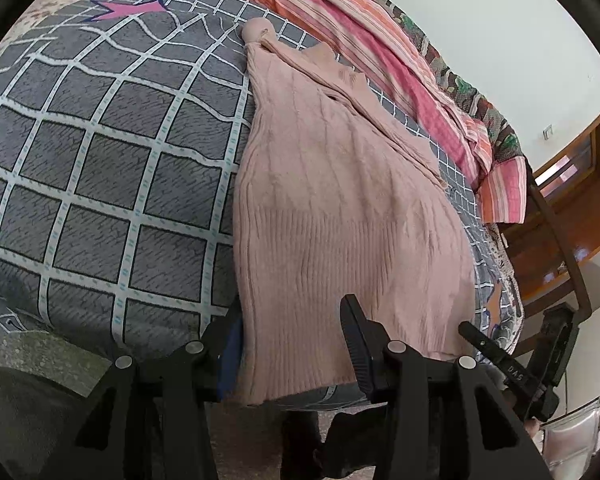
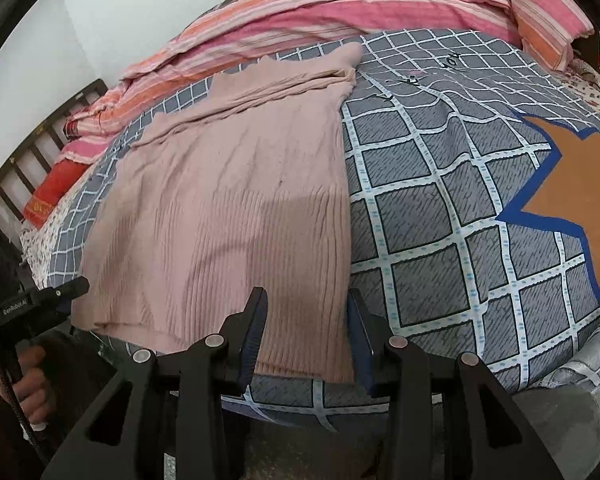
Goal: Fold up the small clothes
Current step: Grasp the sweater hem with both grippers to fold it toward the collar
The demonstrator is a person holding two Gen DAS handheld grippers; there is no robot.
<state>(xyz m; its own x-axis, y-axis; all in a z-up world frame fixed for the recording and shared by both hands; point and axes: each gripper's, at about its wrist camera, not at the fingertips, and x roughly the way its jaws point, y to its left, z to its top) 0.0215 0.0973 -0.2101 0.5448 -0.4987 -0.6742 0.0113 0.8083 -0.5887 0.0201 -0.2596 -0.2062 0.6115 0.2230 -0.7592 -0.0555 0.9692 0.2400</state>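
Pink ribbed knit sweater flat on grey checked bed cover, hem at near edge, left hand-held gripper spread over hem, right hand-held gripper spread at hem corner.

"GenRobot.AI" on left gripper

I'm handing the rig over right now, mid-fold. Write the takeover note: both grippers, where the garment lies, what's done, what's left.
Left gripper: jaws open, straddling the near left hem corner of the pink knit sweater, nothing clamped.
Right gripper: jaws open around the near right hem corner, not closed.
The sweater lies flat on the grey checked bedcover, hem toward you, sleeves already folded in across the top, neck at the far end.
Done: sides and sleeves look tucked.
Left: probably close on both corners, carry the hem up toward the neck, and smooth it.
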